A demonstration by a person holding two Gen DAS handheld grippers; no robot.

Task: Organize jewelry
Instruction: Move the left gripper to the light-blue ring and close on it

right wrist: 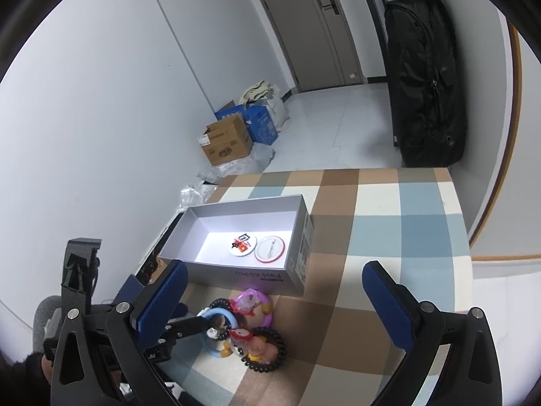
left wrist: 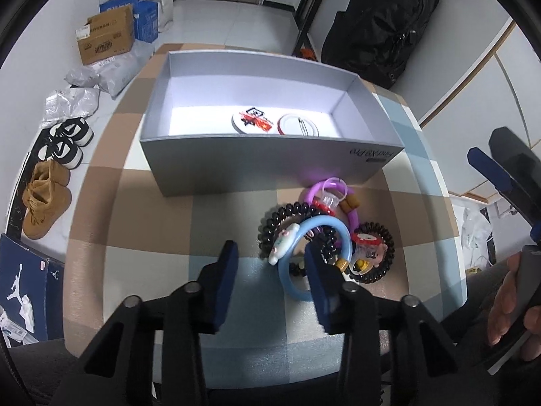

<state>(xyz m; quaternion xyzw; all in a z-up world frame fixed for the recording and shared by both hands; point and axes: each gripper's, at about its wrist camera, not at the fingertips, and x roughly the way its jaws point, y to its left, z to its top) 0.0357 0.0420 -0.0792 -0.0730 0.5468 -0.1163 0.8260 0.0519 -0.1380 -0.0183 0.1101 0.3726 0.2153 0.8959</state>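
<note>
We see the blue bangle (left wrist: 316,257) with its white charm lying flat amid the bracelet pile (left wrist: 324,233) at five o'clock from the grey box (left wrist: 270,155) on the desk (left wrist: 152,203). Our left claw (left wrist: 270,264) straddles its rim, pads apart without pressing; our right claw (right wrist: 274,291) hangs wide apart.

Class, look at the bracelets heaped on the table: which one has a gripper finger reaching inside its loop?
The light blue bracelet with the white charm: the left gripper straddles its band; the others lie beyond.

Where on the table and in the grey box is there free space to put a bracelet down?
Inside the grey box, the floor left of the two round badges is bare. The checked tablecloth right of the box is free too. In front of the box it is crowded: the bracelet pile lies there, with the left gripper over it.
</note>
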